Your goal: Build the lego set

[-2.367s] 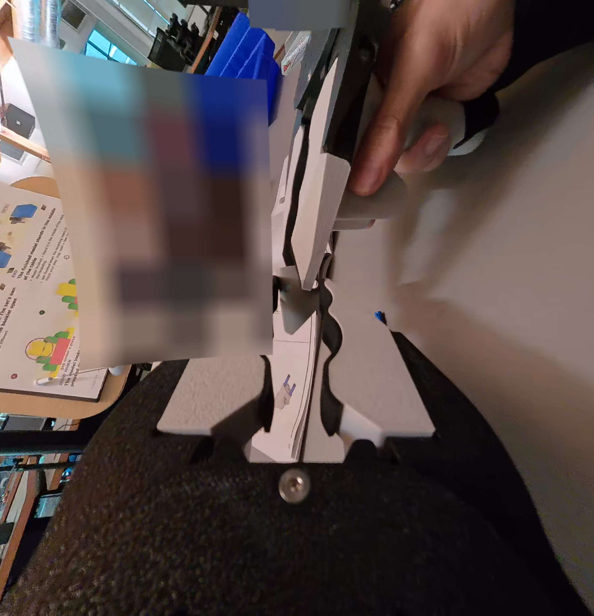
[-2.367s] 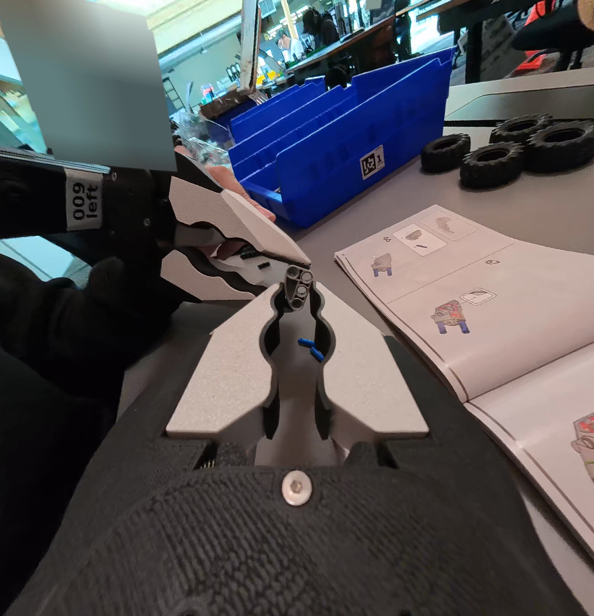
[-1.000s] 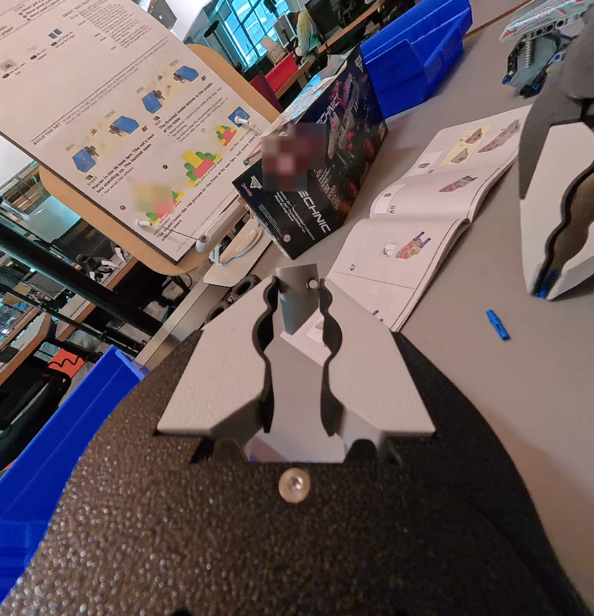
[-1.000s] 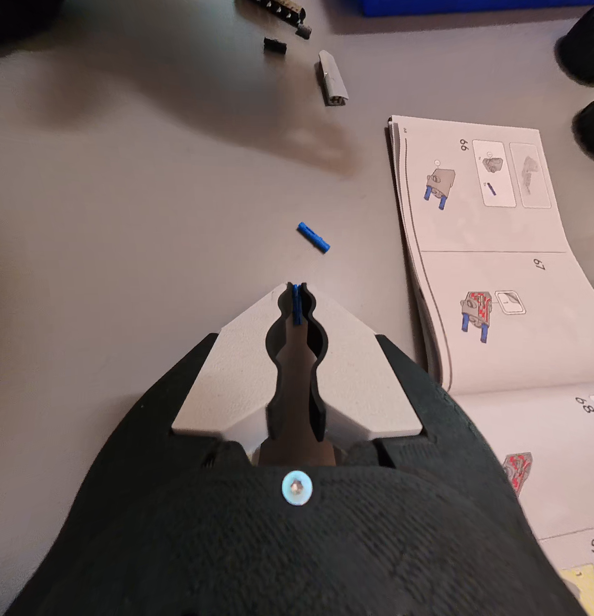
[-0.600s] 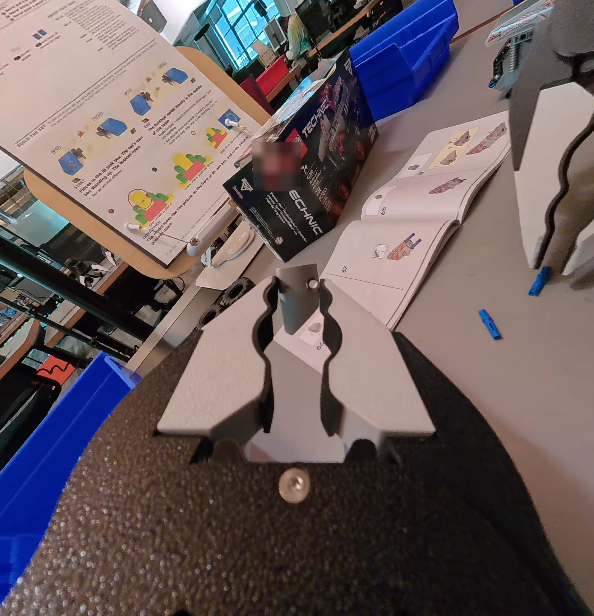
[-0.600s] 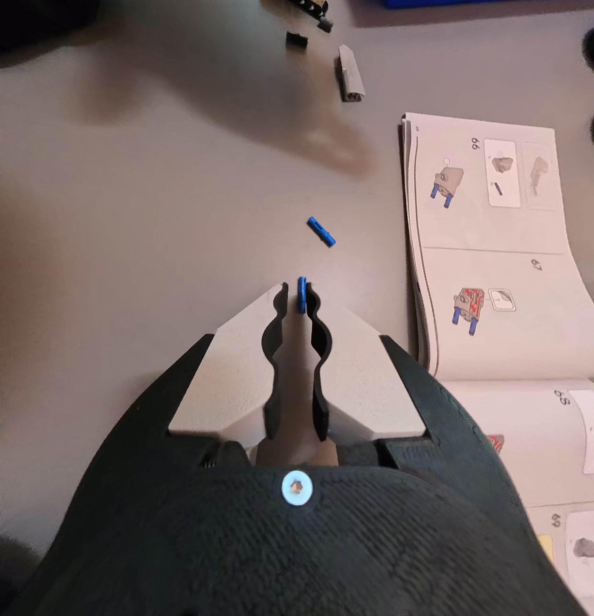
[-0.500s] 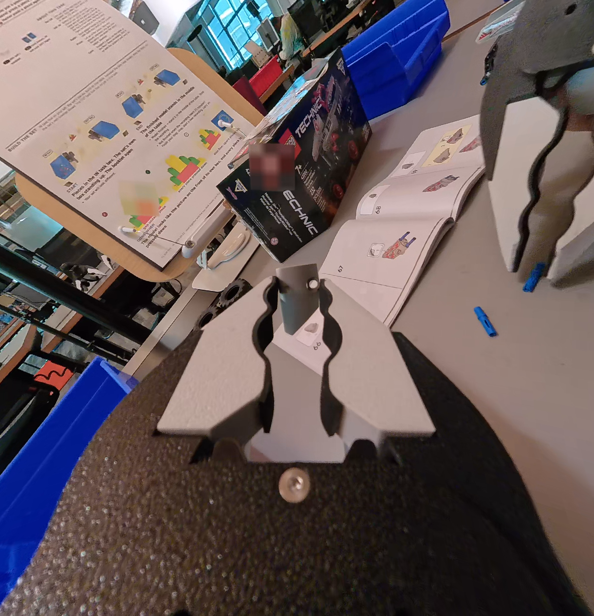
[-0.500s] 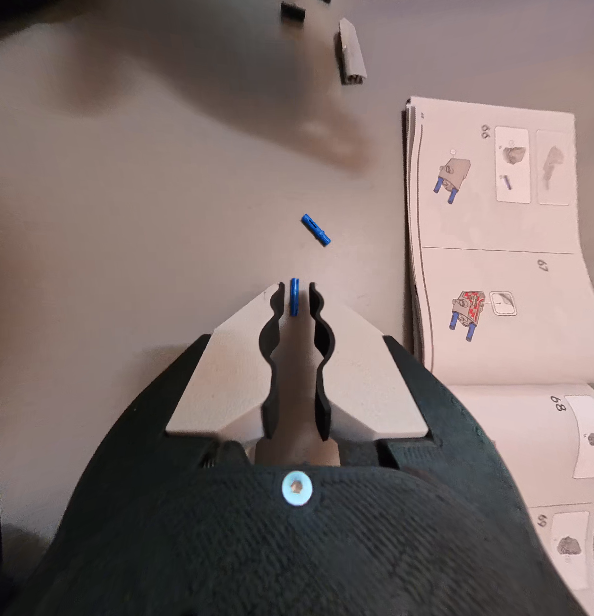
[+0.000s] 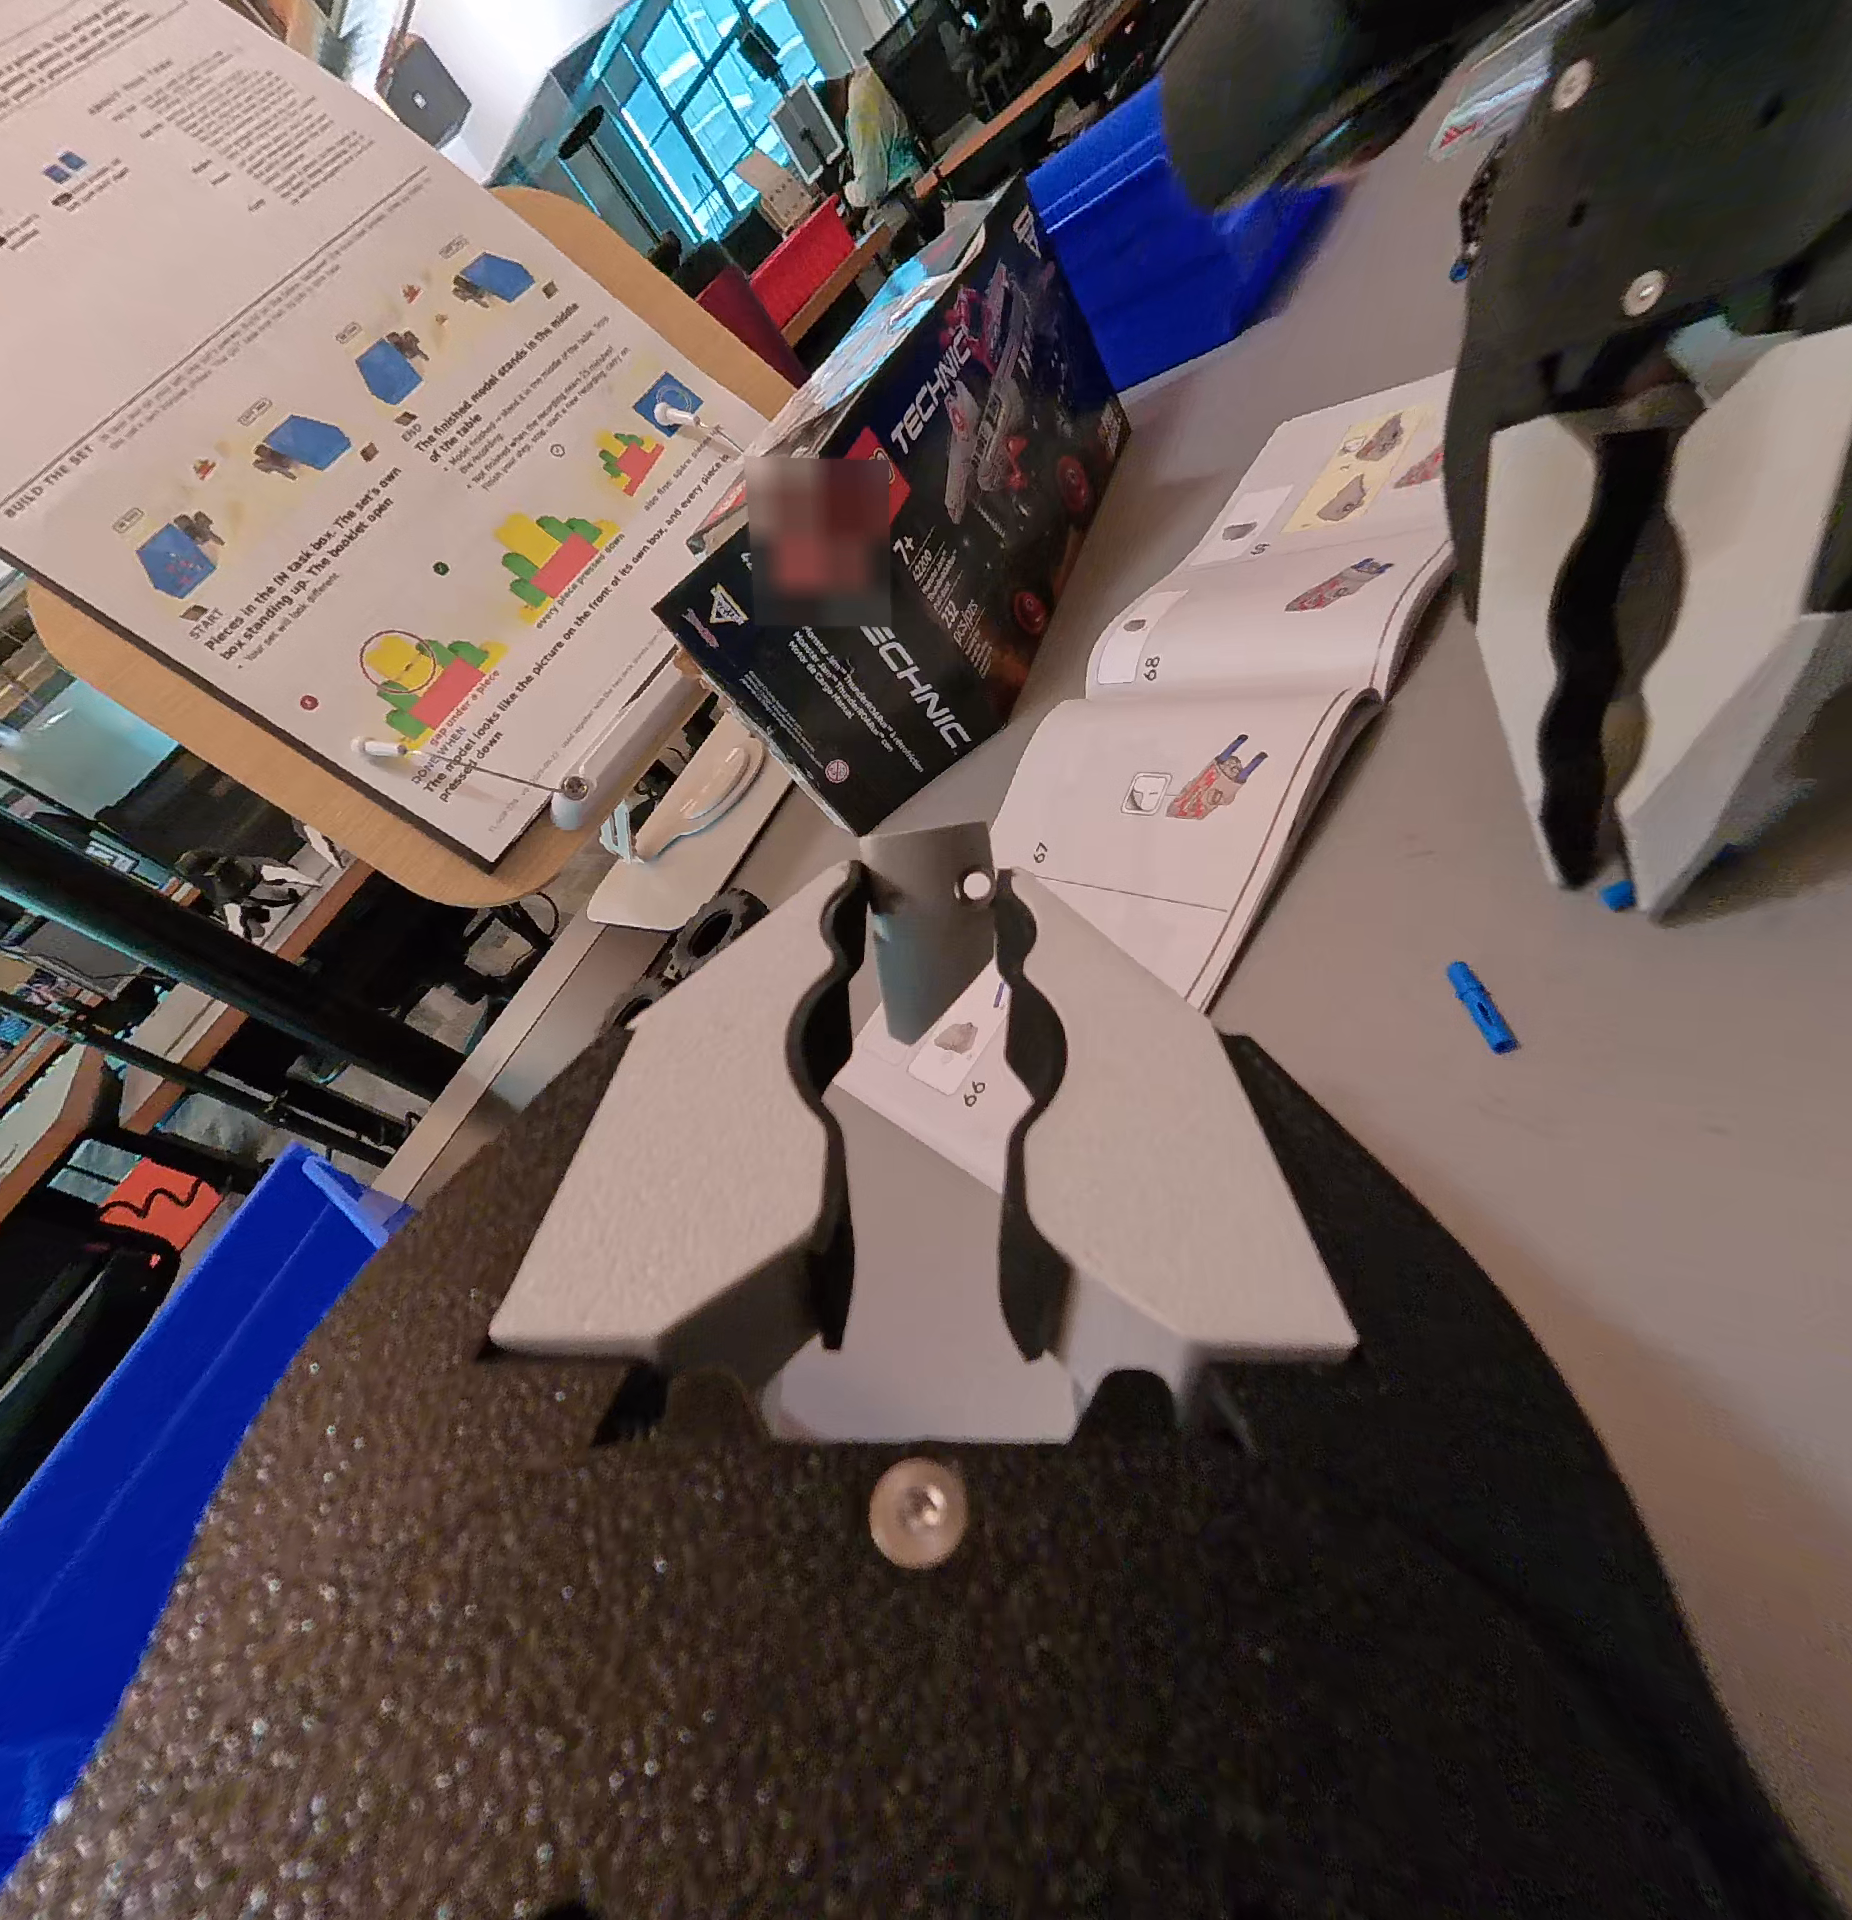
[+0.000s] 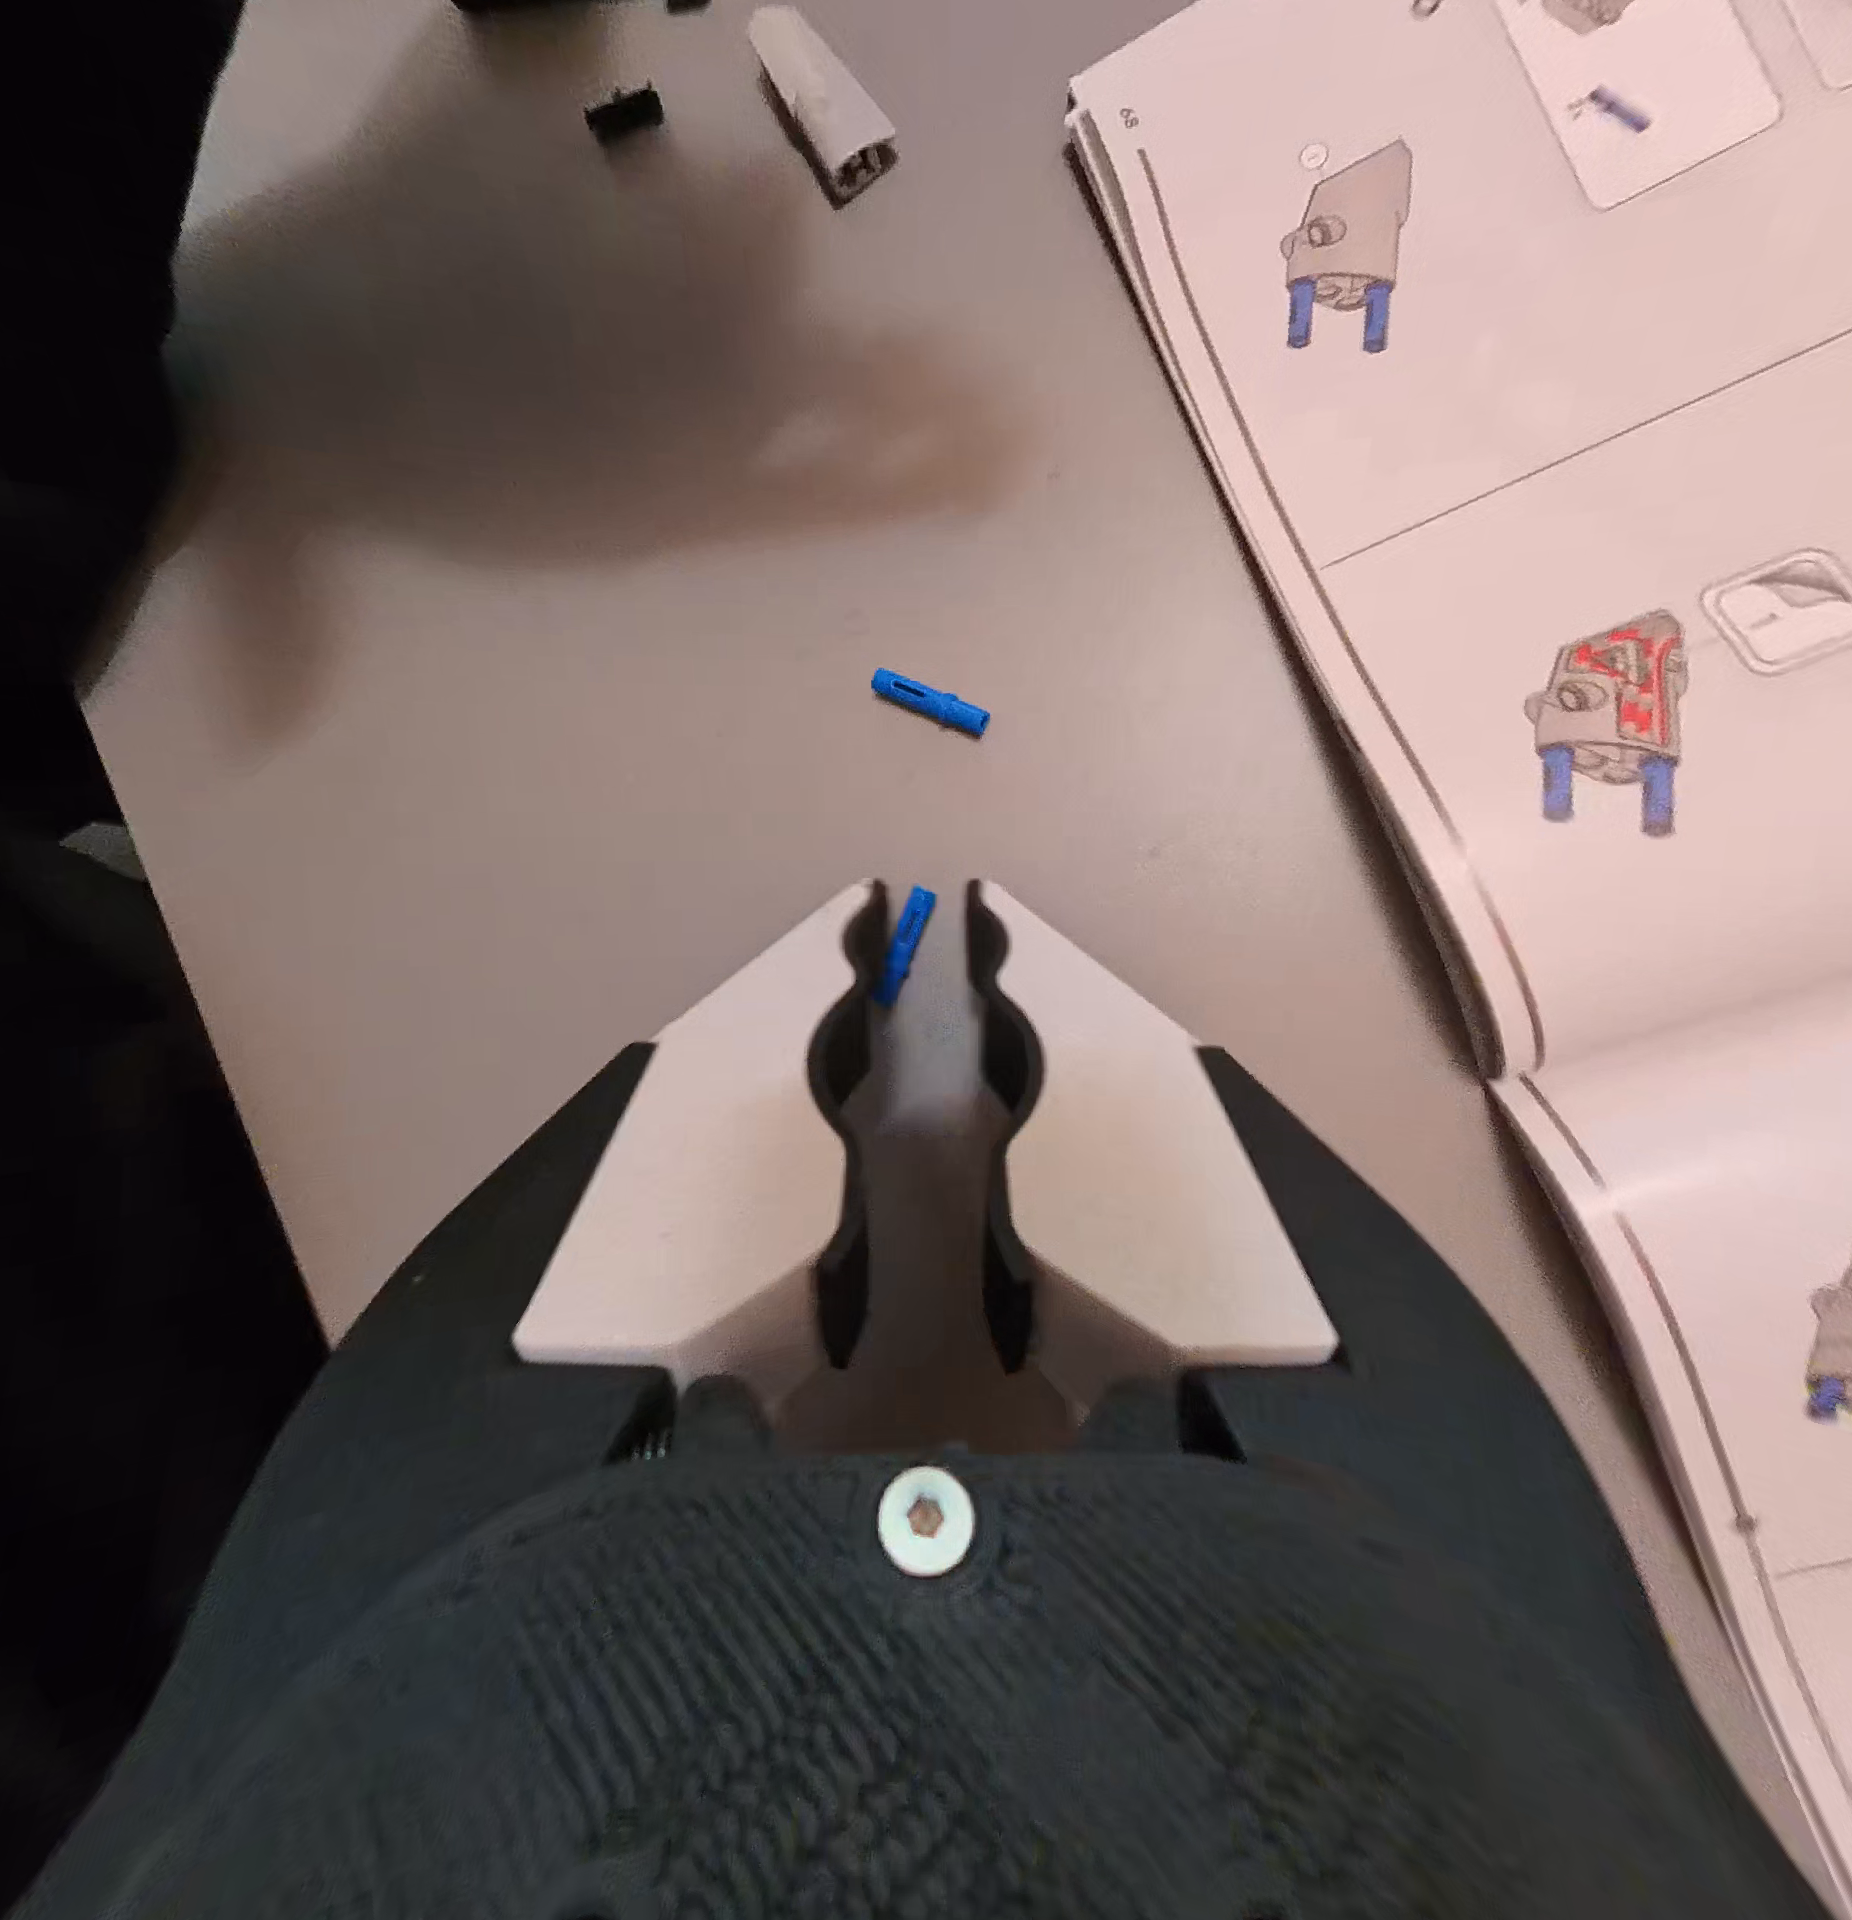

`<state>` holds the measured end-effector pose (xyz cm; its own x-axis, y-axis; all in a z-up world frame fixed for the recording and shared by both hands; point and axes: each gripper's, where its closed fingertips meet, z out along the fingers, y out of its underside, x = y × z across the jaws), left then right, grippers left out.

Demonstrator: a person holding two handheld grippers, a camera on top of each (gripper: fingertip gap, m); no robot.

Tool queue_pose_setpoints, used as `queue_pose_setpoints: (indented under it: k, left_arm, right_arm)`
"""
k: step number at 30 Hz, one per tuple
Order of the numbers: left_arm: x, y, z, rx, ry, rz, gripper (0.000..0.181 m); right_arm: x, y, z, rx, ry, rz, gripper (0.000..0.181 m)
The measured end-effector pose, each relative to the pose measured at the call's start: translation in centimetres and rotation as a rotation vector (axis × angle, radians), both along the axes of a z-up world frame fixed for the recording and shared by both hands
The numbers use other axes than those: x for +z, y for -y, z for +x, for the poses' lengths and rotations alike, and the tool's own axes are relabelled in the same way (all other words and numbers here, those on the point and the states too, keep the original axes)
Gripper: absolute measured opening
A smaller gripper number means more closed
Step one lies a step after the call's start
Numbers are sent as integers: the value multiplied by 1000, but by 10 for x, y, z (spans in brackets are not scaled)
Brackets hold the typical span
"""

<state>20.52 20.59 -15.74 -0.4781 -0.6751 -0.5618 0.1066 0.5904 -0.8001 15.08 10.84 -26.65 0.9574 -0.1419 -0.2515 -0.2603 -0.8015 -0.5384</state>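
Observation:
My left gripper (image 9: 927, 883) is shut on a grey lego piece (image 9: 922, 935) and holds it above the table. My right gripper (image 10: 924, 888) points down at the grey table with its jaws a little apart. A small blue pin (image 10: 906, 940) lies tilted between them, against the left finger, and it is not clamped. The right gripper also shows in the left wrist view (image 9: 1613, 883), with the pin (image 9: 1615, 894) at its tips. A second blue pin (image 10: 930, 703) lies loose on the table just beyond the tips and also shows in the left wrist view (image 9: 1481, 1008).
An open instruction booklet (image 10: 1576, 520) lies to the right of the pins. A grey piece (image 10: 823, 104) and a black piece (image 10: 623, 109) lie farther off. The set's box (image 9: 901, 582), an instruction board (image 9: 278, 416), tyres (image 9: 709, 930) and blue bins (image 9: 122, 1507) are around. The left gripper's tips are roughly 15 centimetres from the right gripper's.
My right gripper was shut on the blue pin, then its jaws opened and the pin dropped loose and tilted between them. My left gripper kept hold of the grey piece.

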Motion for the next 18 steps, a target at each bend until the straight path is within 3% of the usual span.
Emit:
queue_pose_setpoints:
  k: [1, 4, 8, 11, 13, 15, 18]
  left_arm:
    - [0, 1, 0, -4, 1, -1, 21]
    - [2, 3, -1, -10, 8, 1, 21]
    - [3, 4, -2, -16, 19, 3, 21]
    - [3, 2, -1, -11, 26, -4, 21]
    - [3, 1, -1, -7, 32, -4, 22]
    - [4, 0, -1, -5, 38, -2, 21]
    - [5, 0, -1, -7, 44, -4, 21]
  right_arm:
    - [2, 3, 0, 12, 37, 23, 25]
    - [12, 16, 4, 164, 254, 76, 28]
    - [38, 8, 0, 556, 665, 232, 19]
    - [30, 5, -10, 896, 841, 144, 14]
    - [18, 5, -6, 1092, 956, 26, 30]
    - [10, 6, -1, 1245, 1010, -59, 35]
    - [8, 3, -14, 1381, 931, -48, 32]
